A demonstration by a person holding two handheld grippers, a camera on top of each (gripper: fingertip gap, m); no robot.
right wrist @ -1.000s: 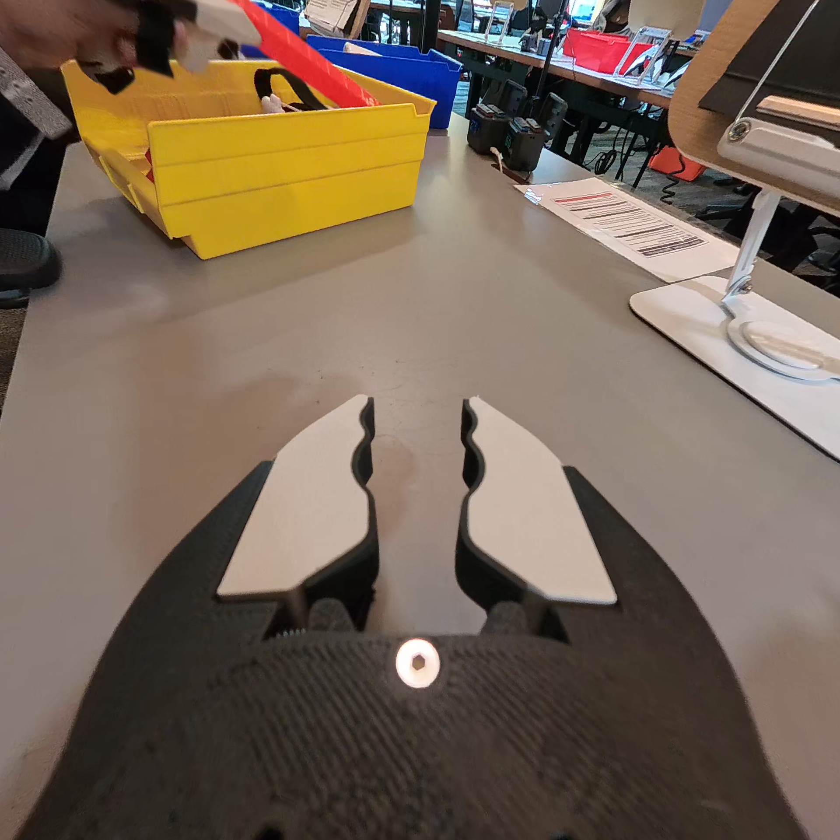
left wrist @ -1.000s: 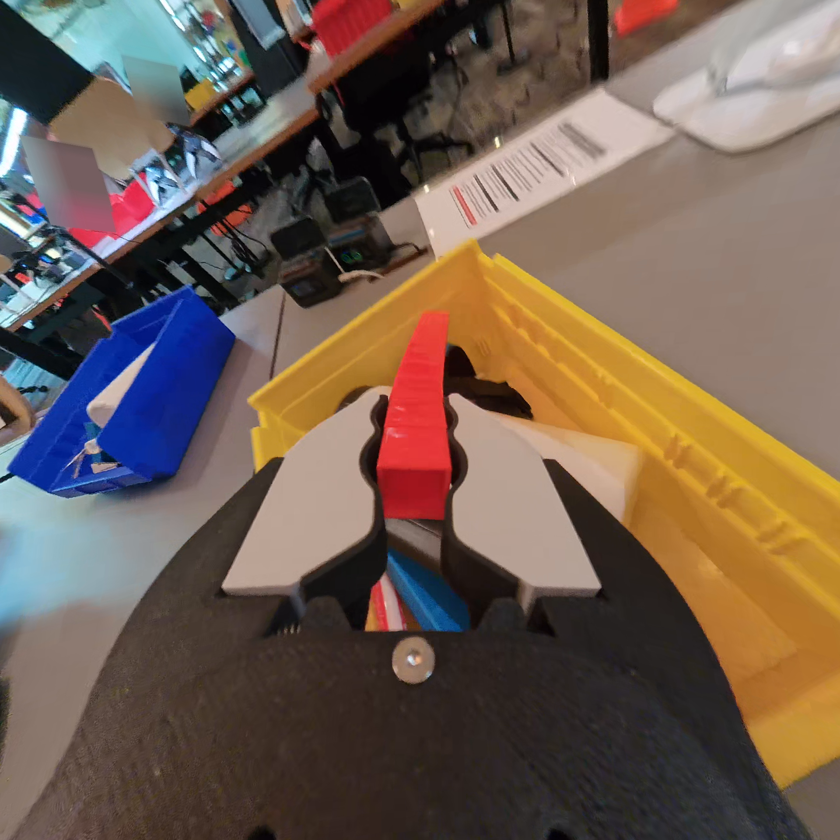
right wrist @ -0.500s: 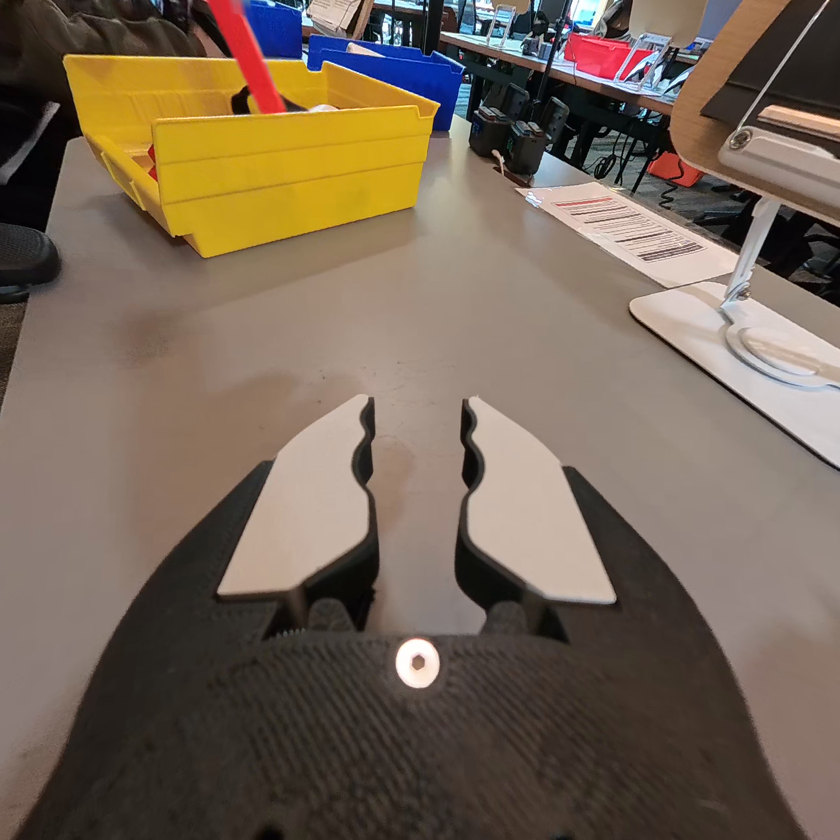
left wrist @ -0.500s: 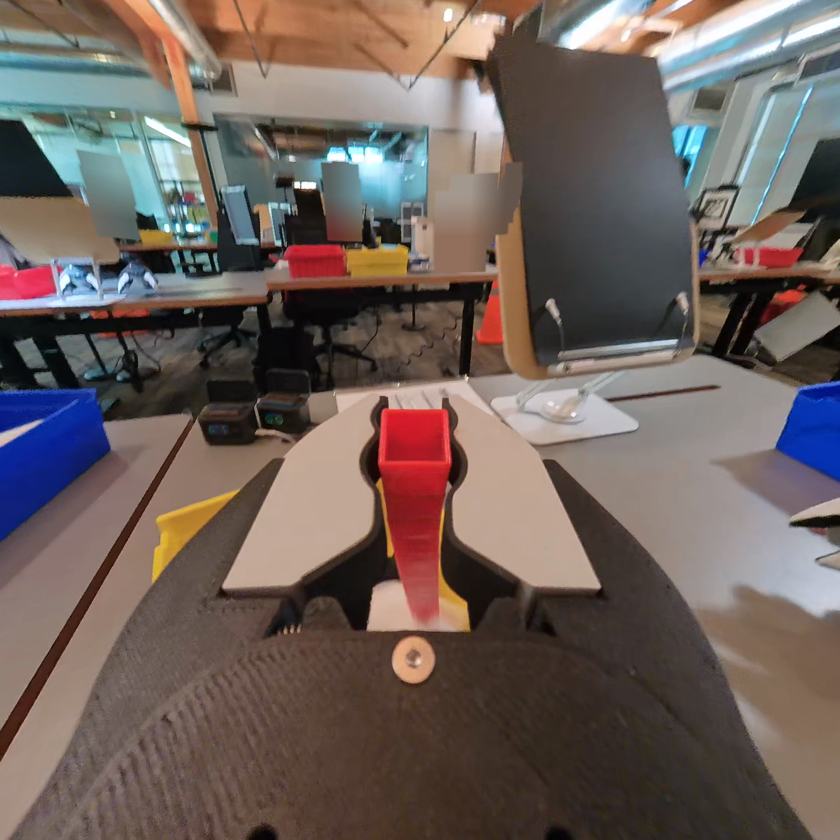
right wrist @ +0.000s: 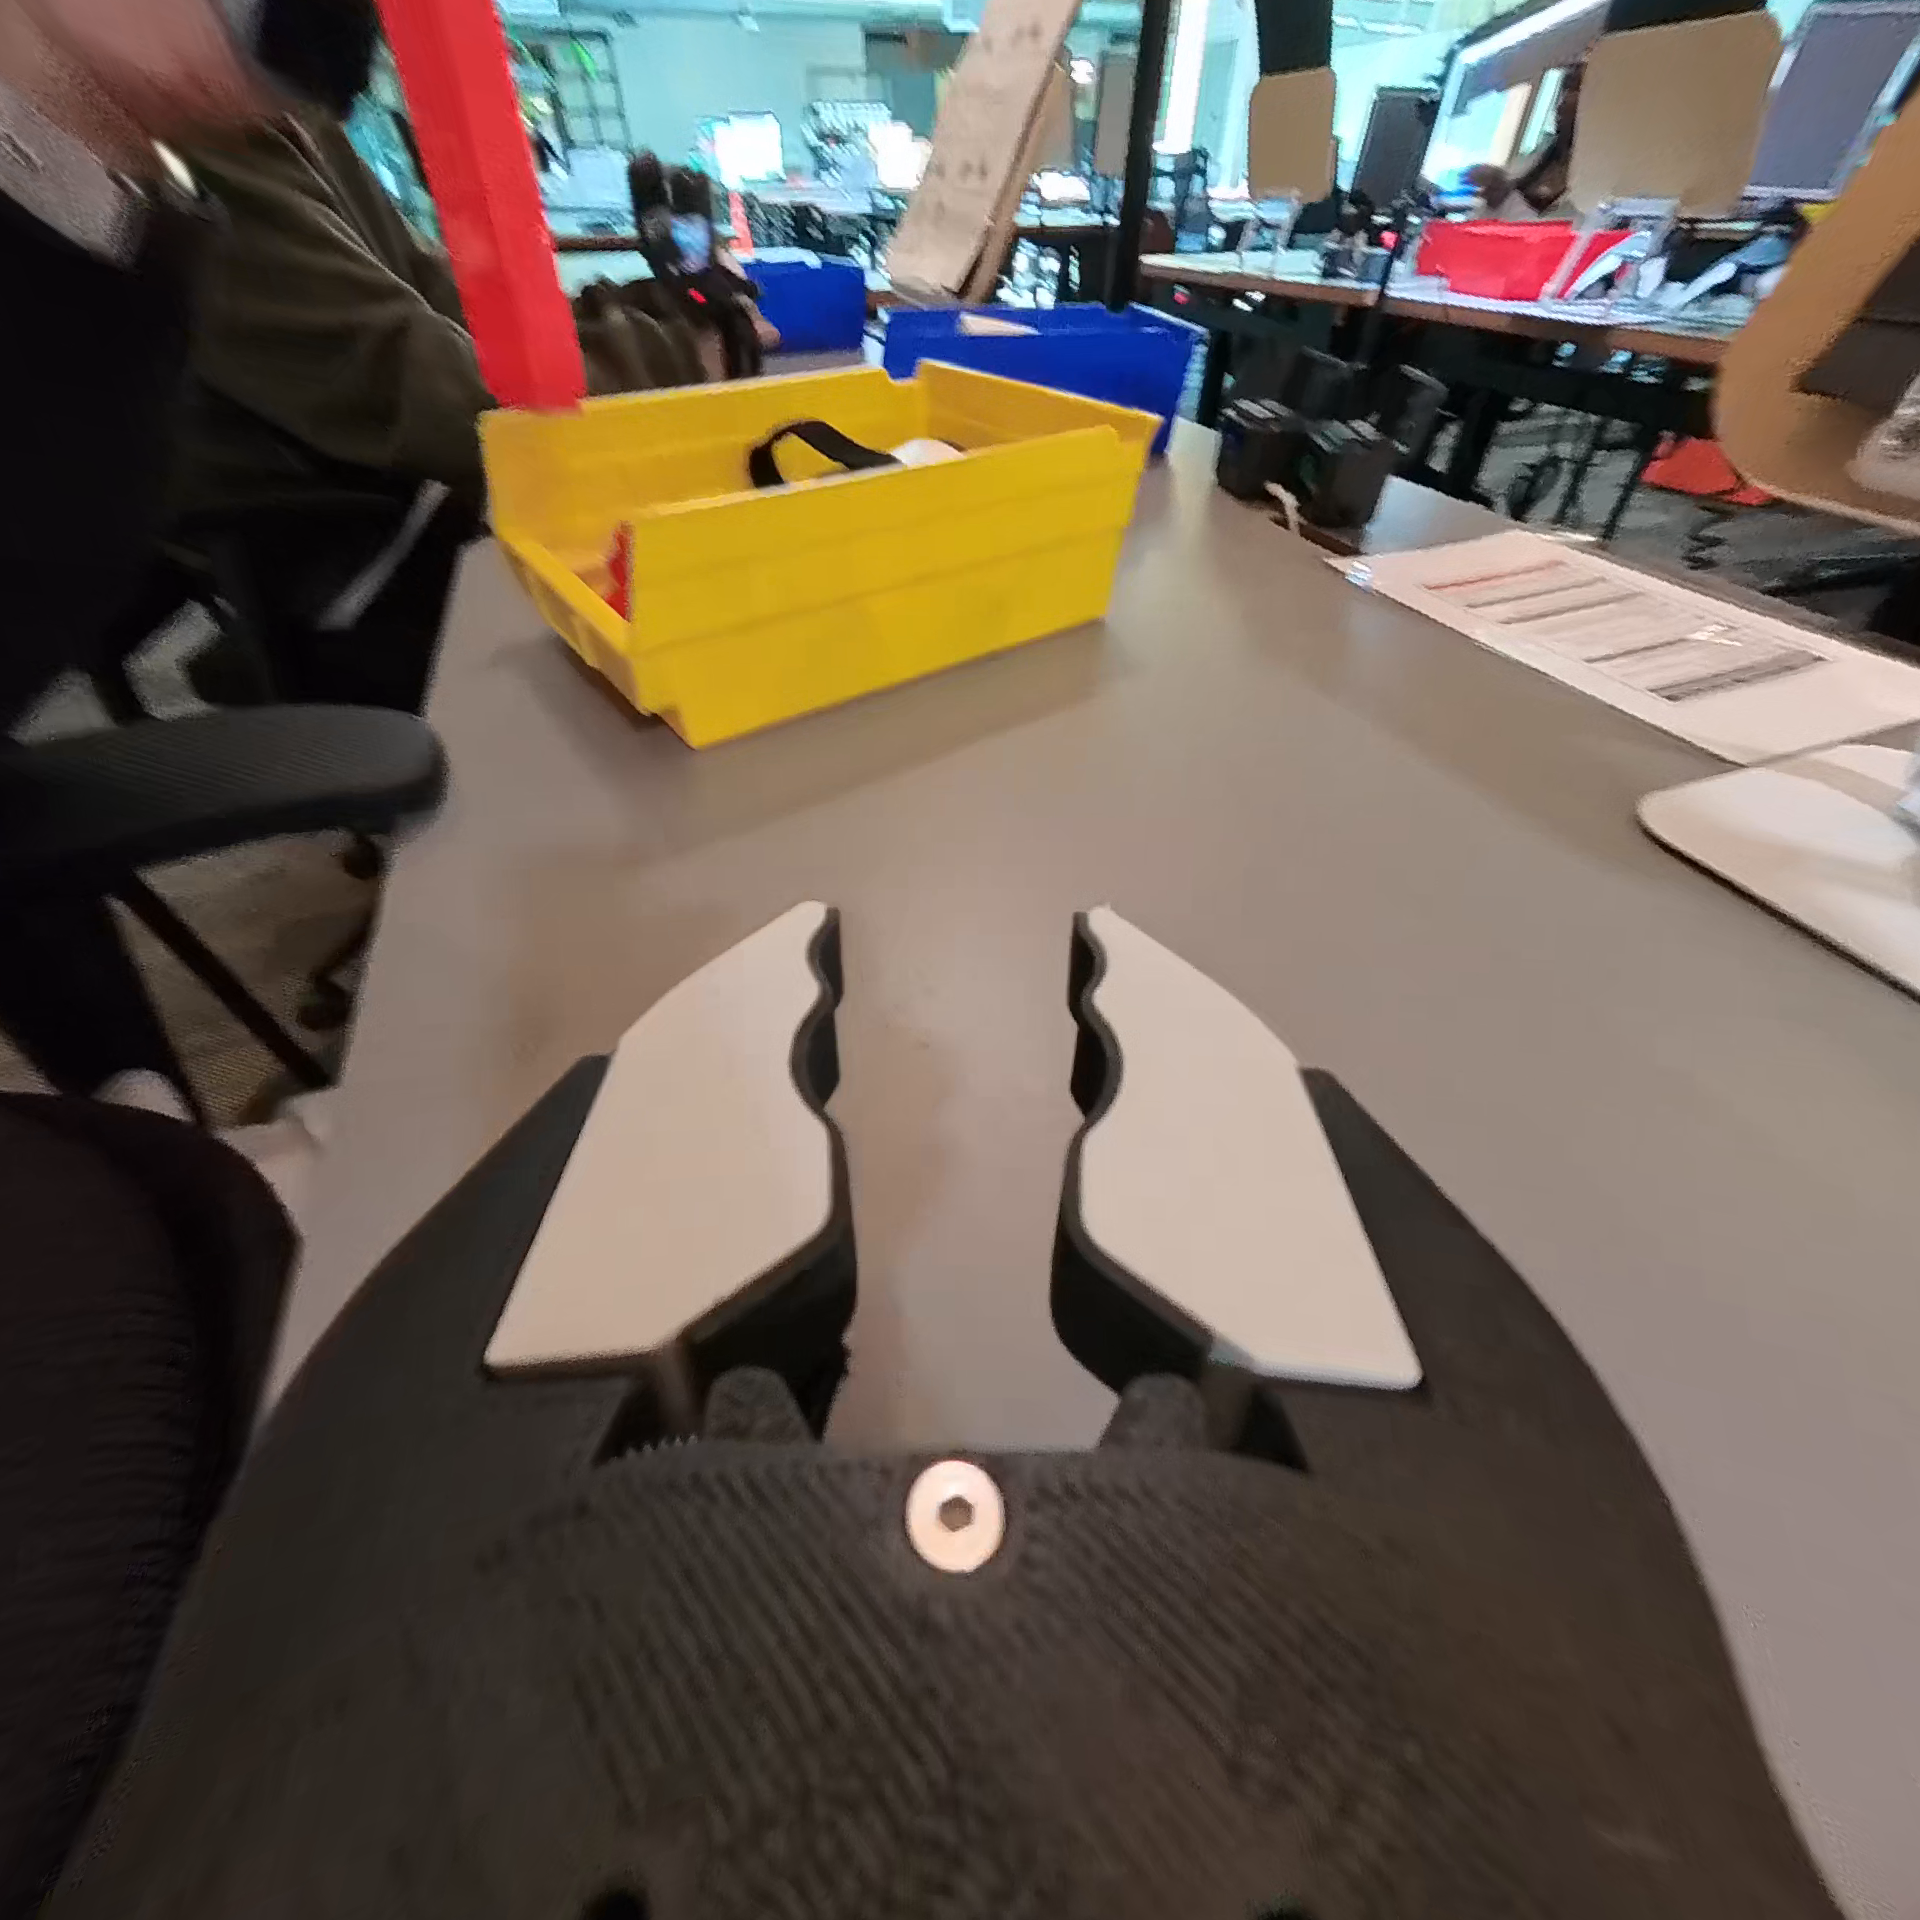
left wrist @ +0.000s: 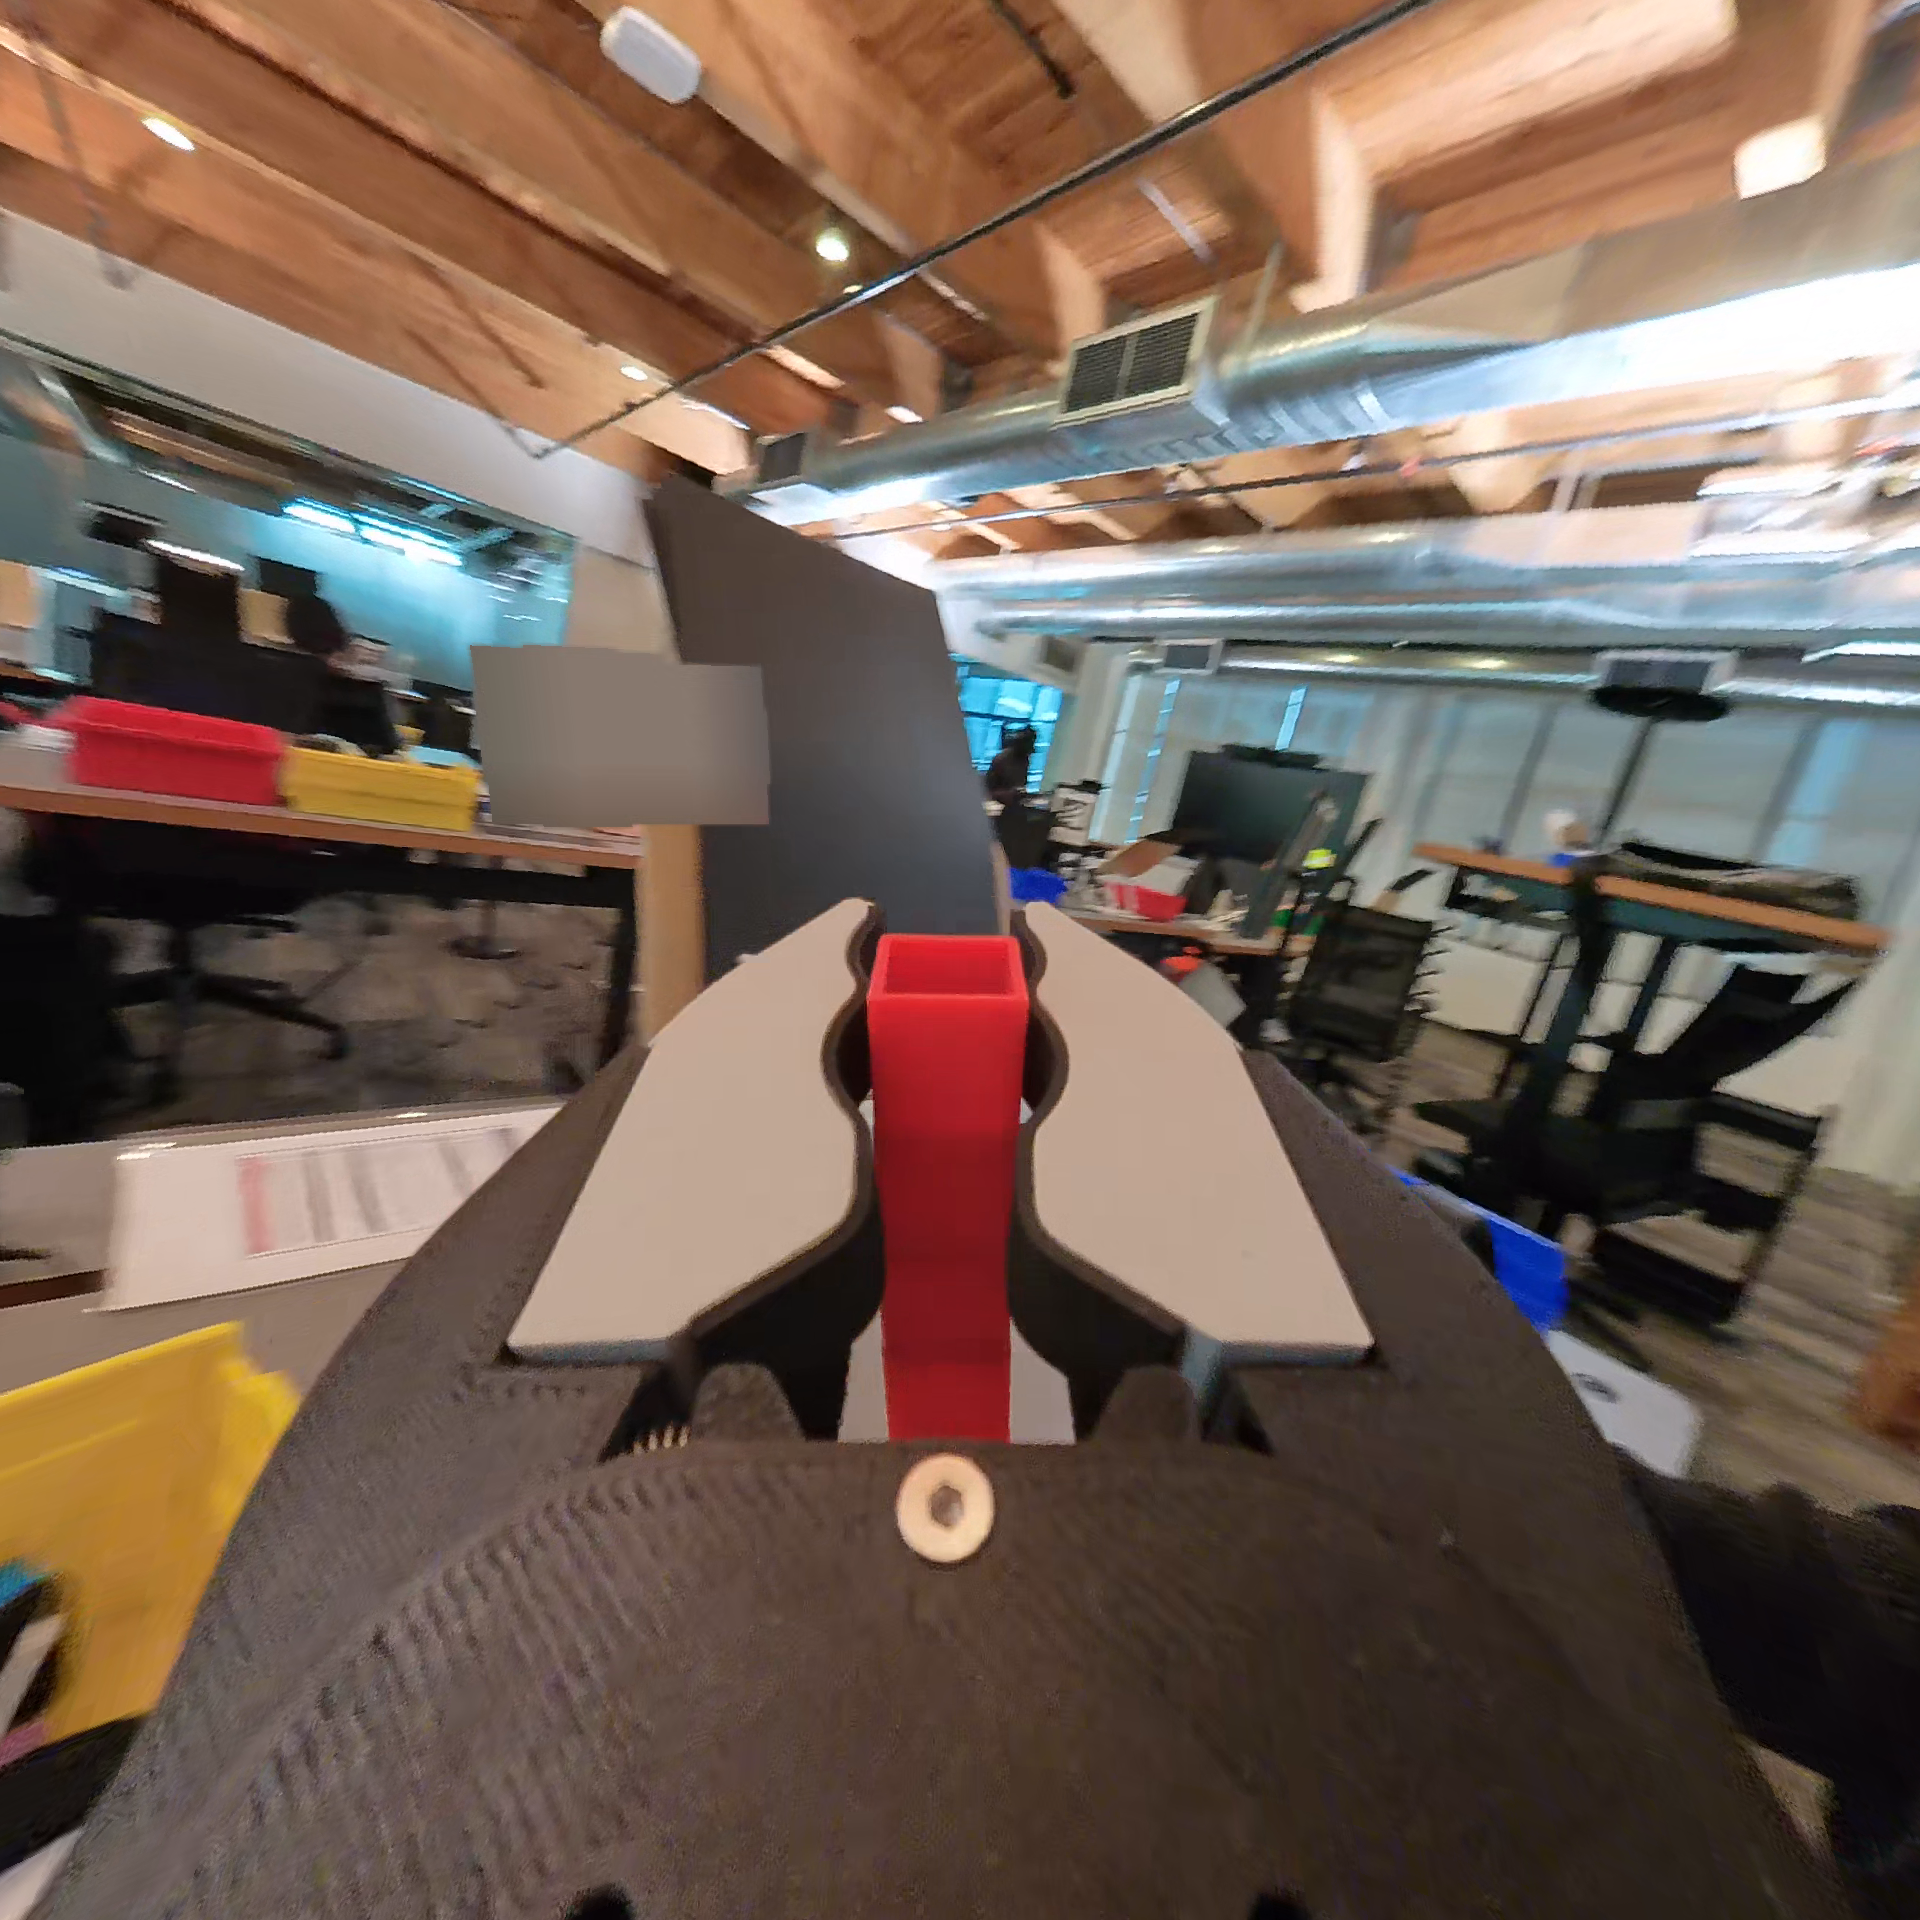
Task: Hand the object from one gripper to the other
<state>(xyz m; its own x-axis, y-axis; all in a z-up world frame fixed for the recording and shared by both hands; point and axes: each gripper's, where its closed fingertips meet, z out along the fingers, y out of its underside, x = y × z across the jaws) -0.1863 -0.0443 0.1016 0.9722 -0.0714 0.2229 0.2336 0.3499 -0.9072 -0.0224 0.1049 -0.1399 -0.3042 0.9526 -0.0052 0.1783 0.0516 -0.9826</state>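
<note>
My left gripper is shut on a long red square tube; both pads press its sides and its open end sits at the fingertips, raised well above the table. The same red tube shows in the right wrist view, hanging upright over the back left corner of the yellow bin. My right gripper is open and empty, low over the grey table, well short of the bin and the tube.
The yellow bin holds a black strap and a white object. A blue bin stands behind it. A printed sheet and a white stand base lie at the right. A black chair armrest is at the table's left edge. The left gripper's tips are roughly 35 cm from the right gripper's.
My left gripper lifted the red tube out of the yellow bin and tipped it upright, high above the table. My right gripper's fingers spread a little wider and it shifted slightly left.
</note>
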